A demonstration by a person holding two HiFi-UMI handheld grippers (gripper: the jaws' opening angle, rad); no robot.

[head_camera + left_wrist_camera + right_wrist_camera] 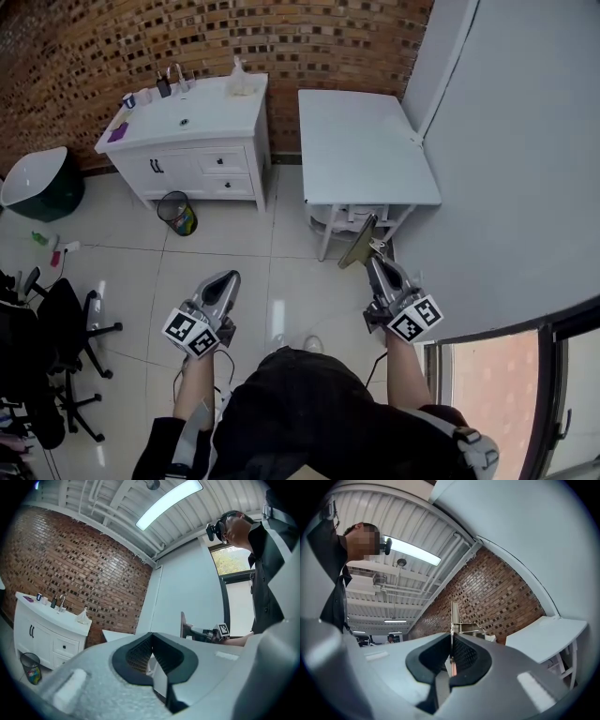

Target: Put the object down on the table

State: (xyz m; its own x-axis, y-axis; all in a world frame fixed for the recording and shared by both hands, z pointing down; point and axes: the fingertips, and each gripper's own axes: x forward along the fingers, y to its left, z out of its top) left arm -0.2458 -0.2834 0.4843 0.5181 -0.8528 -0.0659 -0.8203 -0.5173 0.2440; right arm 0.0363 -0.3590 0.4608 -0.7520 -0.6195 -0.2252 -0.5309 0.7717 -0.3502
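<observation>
My right gripper is shut on a flat olive-brown tool with a metal fitting. It holds the tool in the air just in front of the near edge of the white table. In the right gripper view the tool stands edge-on, rising from between the closed pads of the right gripper. My left gripper hovers over the tiled floor to the left, its jaws together with nothing in them. The left gripper view shows the left gripper closed, with the tool off to the right.
A white vanity with a sink stands against the brick wall, with a small waste bin in front of it. A green tub and a black office chair are at the left. A pale wall runs along the right.
</observation>
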